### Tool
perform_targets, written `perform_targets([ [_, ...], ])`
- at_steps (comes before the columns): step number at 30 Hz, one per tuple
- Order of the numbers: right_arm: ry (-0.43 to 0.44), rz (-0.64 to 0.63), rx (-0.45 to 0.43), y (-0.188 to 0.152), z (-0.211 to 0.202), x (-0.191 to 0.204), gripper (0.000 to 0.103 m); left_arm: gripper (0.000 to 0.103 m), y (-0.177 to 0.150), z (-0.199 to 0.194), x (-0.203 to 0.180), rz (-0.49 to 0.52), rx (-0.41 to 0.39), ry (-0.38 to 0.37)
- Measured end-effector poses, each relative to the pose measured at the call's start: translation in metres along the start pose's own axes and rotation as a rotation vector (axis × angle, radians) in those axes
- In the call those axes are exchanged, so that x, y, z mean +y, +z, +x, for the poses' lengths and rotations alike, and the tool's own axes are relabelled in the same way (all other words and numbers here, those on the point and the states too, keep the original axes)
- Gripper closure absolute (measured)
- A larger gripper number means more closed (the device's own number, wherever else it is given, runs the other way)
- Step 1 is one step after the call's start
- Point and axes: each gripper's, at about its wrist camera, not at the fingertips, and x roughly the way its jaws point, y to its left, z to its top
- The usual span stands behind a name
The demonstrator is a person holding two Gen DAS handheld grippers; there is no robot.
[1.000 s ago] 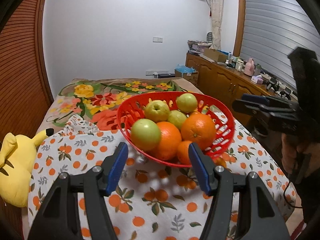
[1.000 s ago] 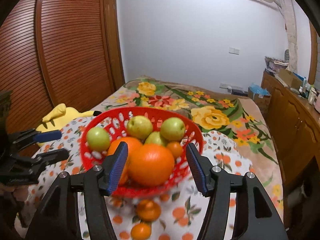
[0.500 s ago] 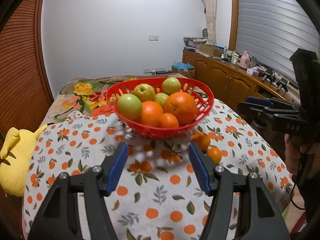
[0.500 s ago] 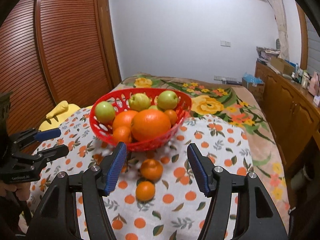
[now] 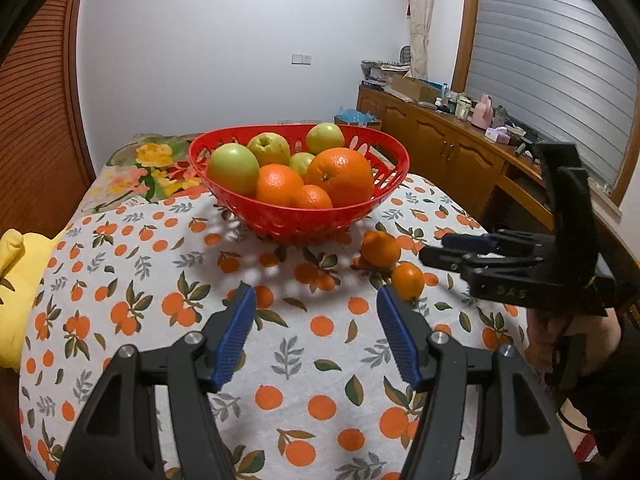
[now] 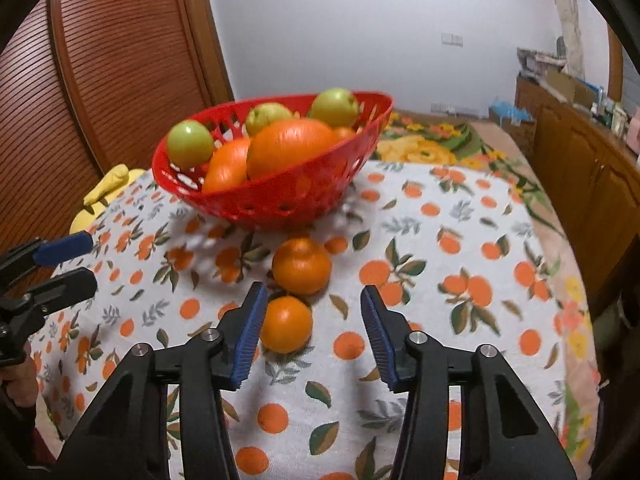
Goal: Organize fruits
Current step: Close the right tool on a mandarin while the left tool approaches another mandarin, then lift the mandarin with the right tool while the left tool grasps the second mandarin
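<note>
A red basket (image 5: pixel 320 216) (image 6: pixel 288 196) stands on the table, holding several green apples and oranges. Two loose mandarins lie on the cloth in front of it: a larger one (image 6: pixel 302 266) (image 5: pixel 380 249) and a smaller one (image 6: pixel 286 324) (image 5: pixel 407 280). My right gripper (image 6: pixel 314 312) is open and low over the cloth, with the smaller mandarin just inside its left finger. My left gripper (image 5: pixel 316 308) is open and empty, back from the basket. The right gripper also shows in the left wrist view (image 5: pixel 480 252).
The table carries a white cloth (image 5: pixel 160 280) printed with oranges. A yellow plush toy (image 5: pixel 12 280) lies at its left edge. A flowered bed (image 6: pixel 440 148) is behind, wooden cabinets (image 5: pixel 440 152) to the right, a slatted door (image 6: pixel 120 60) to the left.
Both grippers have pulled back and dropped lower. The right gripper has come down close to the two loose mandarins, the smaller one now by its left finger. The jaws stay open.
</note>
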Motion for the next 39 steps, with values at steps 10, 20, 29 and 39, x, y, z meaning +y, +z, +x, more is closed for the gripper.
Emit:
perform_targets([
  [10,0.025,-0.031,0.074,-0.006,0.024,0.011,0.055,0.040,-0.004,0.000,0.005,-0.015,0.006,0.000],
  [20,0.050,-0.017,0.105,-0.010,0.032,0.008,0.070,0.040,-0.009,0.014,0.002,-0.020,0.032,0.005],
  [29,0.047,-0.014,0.044,-0.012,0.000,-0.007,0.070,0.040,0.002,0.049,-0.022,0.014,0.069,-0.043],
  [39,0.007,0.005,0.015,-0.016,-0.024,-0.032,0.070,0.049,0.020,0.083,-0.052,0.087,0.096,-0.087],
])
